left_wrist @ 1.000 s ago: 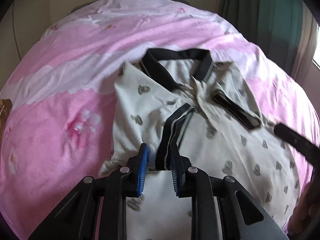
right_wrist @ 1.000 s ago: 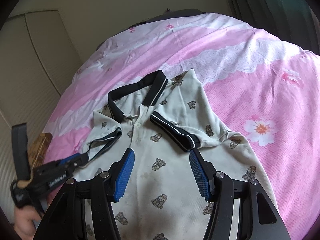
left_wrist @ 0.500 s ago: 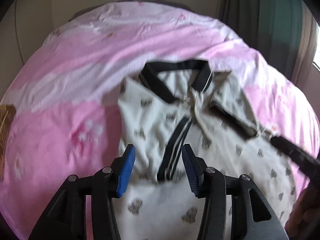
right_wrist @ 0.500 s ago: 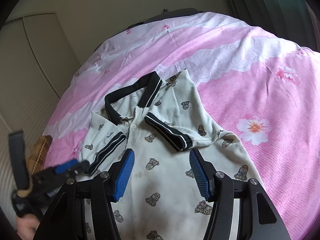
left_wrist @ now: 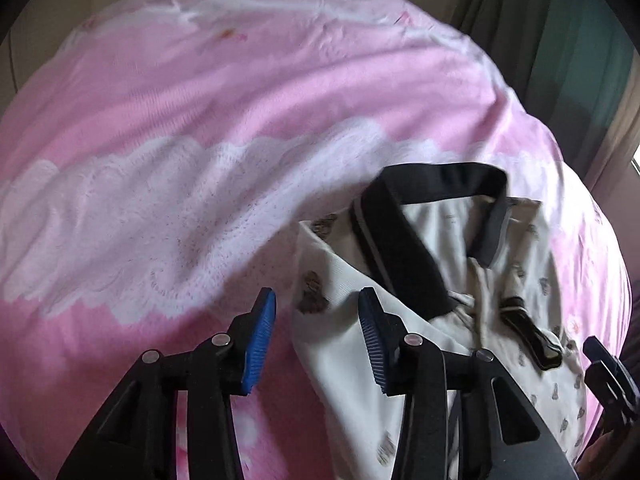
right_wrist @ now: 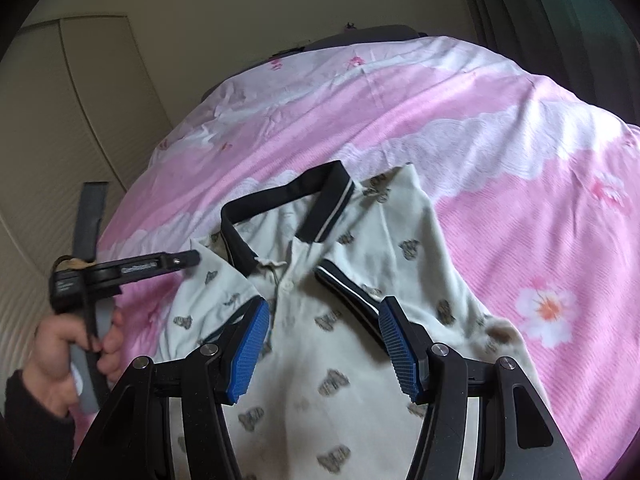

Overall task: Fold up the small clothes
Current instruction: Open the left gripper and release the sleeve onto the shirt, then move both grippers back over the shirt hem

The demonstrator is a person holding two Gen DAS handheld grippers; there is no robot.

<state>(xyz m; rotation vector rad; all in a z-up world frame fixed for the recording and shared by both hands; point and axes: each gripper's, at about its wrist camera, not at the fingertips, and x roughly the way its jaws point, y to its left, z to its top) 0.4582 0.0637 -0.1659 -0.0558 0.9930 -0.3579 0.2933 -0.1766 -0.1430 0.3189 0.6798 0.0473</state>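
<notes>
Shirt (right_wrist: 340, 320) lies face up on the bed (right_wrist: 520, 128), collar (right_wrist: 280, 196) toward the far end, hem at the near edge under both cameras. Cream polo, small dark print, black collar and cuffs. Both sleeves are folded in across the chest: right cuff (right_wrist: 348, 288) lies diagonal just beside the placket; left sleeve (right_wrist: 216, 300) lies flat against the left side of the body.

Change over the last second: left gripper (left_wrist: 316, 340) was pinched on the left sleeve cuff, has let go, and now sits further up, by the left shoulder, straddling the shirt's side edge. Blue fingers (left_wrist: 260, 340) apart, nothing between them. In the right view it shows side-on at the shoulder, held in the left hand (right_wrist: 68, 356).

Right gripper (right_wrist: 320, 344) hovers over the chest, fingers wide apart, empty.

Judgement: sleeve folds look done. Likely next step is a side or lengthwise body fold. The left sleeve looks loose and could slip out.
</notes>
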